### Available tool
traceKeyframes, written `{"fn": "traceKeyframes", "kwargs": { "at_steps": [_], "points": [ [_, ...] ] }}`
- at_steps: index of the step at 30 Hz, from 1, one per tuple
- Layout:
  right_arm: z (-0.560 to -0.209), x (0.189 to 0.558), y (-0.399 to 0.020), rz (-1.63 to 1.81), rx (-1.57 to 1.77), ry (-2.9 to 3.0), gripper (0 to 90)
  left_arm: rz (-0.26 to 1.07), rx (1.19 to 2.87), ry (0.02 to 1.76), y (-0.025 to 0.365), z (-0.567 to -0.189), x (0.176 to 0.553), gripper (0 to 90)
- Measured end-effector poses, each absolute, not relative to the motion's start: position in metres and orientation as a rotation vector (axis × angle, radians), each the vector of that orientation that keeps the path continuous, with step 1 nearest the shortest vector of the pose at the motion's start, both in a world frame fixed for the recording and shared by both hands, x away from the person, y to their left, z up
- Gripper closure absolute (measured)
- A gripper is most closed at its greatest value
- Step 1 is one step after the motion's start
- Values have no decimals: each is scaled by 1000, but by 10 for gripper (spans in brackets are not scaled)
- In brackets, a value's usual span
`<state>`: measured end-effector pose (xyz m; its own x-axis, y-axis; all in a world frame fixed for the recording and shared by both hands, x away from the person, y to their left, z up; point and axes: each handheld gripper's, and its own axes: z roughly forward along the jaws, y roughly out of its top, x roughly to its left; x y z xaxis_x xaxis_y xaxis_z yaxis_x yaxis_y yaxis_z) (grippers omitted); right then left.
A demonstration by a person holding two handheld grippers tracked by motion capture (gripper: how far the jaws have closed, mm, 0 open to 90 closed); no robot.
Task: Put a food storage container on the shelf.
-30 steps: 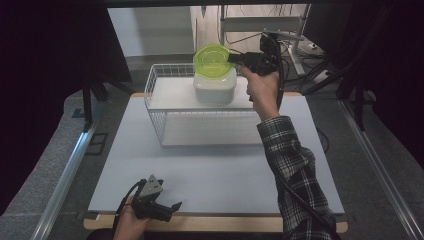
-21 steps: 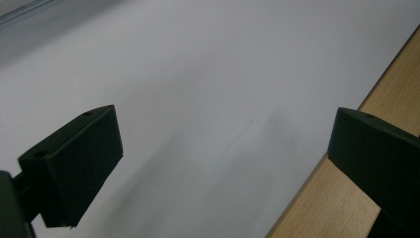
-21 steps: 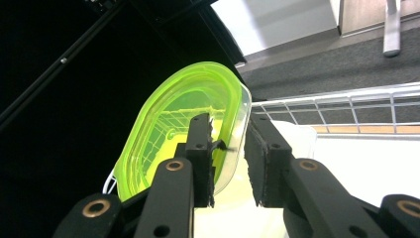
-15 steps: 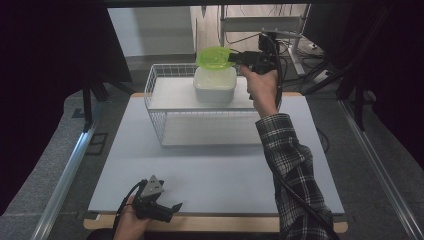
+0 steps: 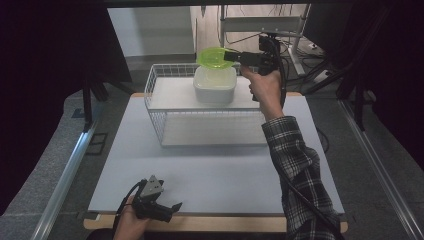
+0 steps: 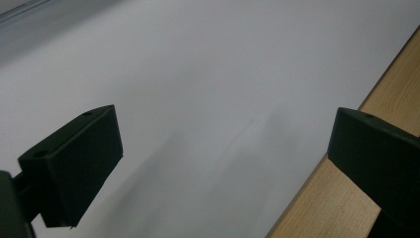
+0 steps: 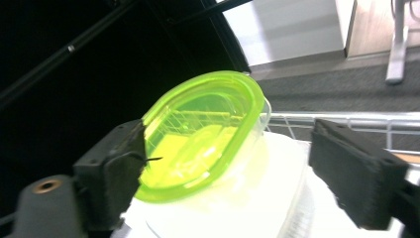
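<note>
Fingers of right gripper just opened; green lid hides container's inside.

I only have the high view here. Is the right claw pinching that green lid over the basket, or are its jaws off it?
Observer: The right claw has just been opening. In the right gripper view its jaws stand wide with the green lid between them, and one jaw is clearly apart from it.
Operator: So what carries the lid?
Observer: It lies tilted on the white container, with one side raised.
Operator: And the left claw?
Observer: It is open with nothing between its jaws, over the white table top beside the wooden edge.
</note>
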<state>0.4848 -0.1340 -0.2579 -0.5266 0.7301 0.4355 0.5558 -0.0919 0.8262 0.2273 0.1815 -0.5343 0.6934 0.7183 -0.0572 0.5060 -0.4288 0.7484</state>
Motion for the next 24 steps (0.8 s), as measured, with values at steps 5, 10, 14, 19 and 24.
{"fn": "traceKeyframes", "kwargs": {
  "at_steps": [5,10,14,19,24],
  "points": [
    [-262,477,-140,1645,1338,2056,77,346,2118,935,182,-534,228,3],
    [-268,467,-145,1610,1275,2080,69,344,2109,937,182,-534,228,3],
    [-273,460,-147,1592,1246,2111,65,340,2100,935,183,-533,228,3],
    [-283,449,-150,1582,1197,2145,62,332,2095,928,183,-533,228,3],
    [-289,443,-152,1570,1171,2156,62,332,2084,931,184,-533,228,3]
  ]
}}
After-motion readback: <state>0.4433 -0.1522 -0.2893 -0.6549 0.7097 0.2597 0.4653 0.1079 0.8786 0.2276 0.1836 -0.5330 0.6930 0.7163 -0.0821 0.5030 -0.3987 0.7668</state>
